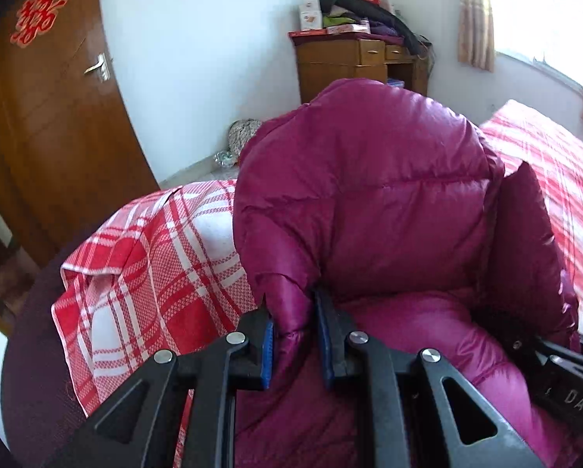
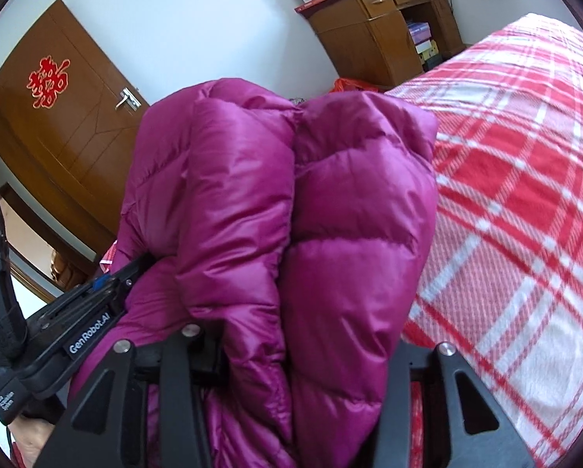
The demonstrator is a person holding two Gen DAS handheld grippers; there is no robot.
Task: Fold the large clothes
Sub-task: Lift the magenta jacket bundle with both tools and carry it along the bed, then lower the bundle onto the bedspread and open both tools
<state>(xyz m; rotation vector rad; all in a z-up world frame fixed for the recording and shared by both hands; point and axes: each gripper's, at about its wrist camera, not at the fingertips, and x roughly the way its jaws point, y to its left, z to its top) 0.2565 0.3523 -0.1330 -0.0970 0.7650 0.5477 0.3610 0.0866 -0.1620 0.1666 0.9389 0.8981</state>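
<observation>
While bunched upright above the plaid bedspread [image 1: 143, 257], magenta down jacket [image 1: 369, 202] rises ahead of both tools. Left gripper [image 1: 295, 335] pinches a fold; right gripper [image 2: 291, 358] buried, grip unreadable, equally near.

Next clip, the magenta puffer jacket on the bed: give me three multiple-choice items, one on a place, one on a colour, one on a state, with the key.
1. Where is the wooden desk?
A. Against the far wall near the window
B. Beside the door
C. On the bed

2. What colours is the bed cover?
A. Blue and green
B. Red and white plaid
C. Plain grey

3. What is the left gripper doing?
A. Hanging open over the bed
B. Shut on a fold of the jacket
C. Holding the door handle

Key: 1 A, the wooden desk stands by the curtained window; 2 B, the bed cover is checked red and white; 3 B, the left gripper pinches the jacket between its blue pads.
</observation>
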